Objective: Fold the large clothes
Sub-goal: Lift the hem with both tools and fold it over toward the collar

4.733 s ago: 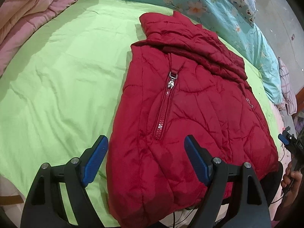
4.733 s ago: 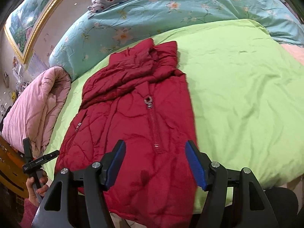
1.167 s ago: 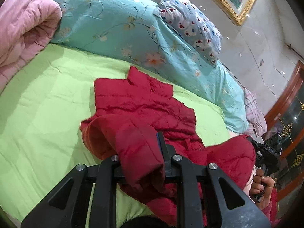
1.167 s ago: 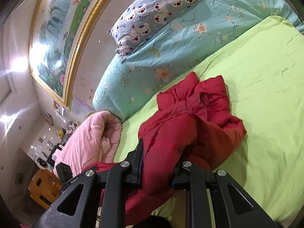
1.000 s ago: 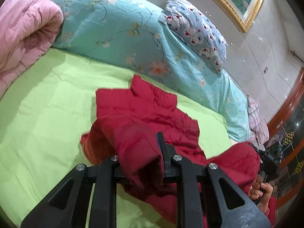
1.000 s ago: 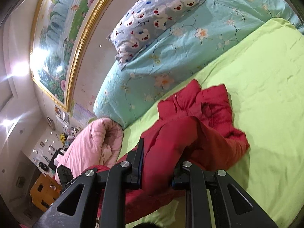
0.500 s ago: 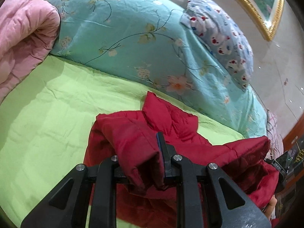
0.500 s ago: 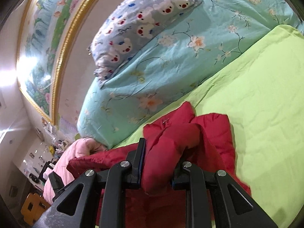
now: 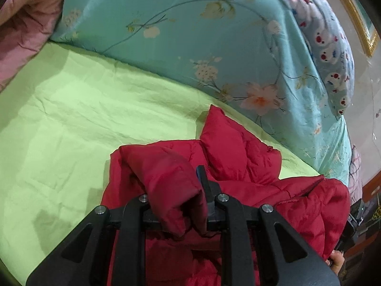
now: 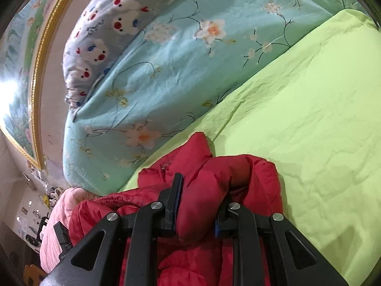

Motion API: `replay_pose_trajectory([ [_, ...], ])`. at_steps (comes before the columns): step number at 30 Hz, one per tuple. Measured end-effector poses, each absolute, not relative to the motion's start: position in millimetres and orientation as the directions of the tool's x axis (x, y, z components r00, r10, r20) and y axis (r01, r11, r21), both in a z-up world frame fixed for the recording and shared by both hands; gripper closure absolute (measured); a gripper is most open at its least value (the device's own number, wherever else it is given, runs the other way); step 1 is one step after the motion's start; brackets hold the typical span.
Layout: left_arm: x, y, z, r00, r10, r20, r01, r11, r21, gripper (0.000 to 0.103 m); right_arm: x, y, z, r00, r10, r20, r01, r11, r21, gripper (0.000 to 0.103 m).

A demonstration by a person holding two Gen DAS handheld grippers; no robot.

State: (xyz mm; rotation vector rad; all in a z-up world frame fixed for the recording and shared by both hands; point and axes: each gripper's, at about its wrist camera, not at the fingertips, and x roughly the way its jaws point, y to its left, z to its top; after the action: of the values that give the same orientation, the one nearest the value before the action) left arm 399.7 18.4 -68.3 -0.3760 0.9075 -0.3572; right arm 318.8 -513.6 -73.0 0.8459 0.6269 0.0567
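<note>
A red quilted jacket [image 9: 238,152] lies on the lime green bed cover [image 9: 71,119], its collar end near the teal quilt. My left gripper [image 9: 176,190] is shut on a bunched fold of the jacket's hem, carried over the upper part. In the right wrist view the same jacket [image 10: 262,174] shows, and my right gripper [image 10: 200,197] is shut on another thick fold of it. The lifted hem stretches between both grippers. A zipper pull [image 10: 166,164] shows near the collar.
A teal floral quilt [image 9: 202,35] and a patterned pillow [image 9: 328,47] rise just beyond the jacket. A pink blanket [image 9: 23,23] lies at the far left. Green cover [image 10: 309,119] spreads to the right. A hand [image 9: 337,262] shows at the lower right edge.
Both grippers have carried the jacket's lower end forward and down over its upper part, toward the teal quilt. The grip on the fabric is unchanged.
</note>
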Motion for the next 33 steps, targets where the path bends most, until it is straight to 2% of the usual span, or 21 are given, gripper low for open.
replay_pose_trajectory([
  [27, 472.3, -6.4, -104.5, 0.498, -0.404, -0.767, 0.096, 0.905, -0.414, 0.078, 398.5, -521.7, -121.7, 0.773, 0.255, -0.581, 0.290, 0.673, 0.680, 0.084],
  [33, 483.5, -4.7, -111.2, 0.471, -0.423, -0.774, 0.082, 0.894, -0.440, 0.077, 410.2, -524.8, -130.8, 0.760, 0.272, -0.590, 0.303, 0.655, 0.692, 0.083],
])
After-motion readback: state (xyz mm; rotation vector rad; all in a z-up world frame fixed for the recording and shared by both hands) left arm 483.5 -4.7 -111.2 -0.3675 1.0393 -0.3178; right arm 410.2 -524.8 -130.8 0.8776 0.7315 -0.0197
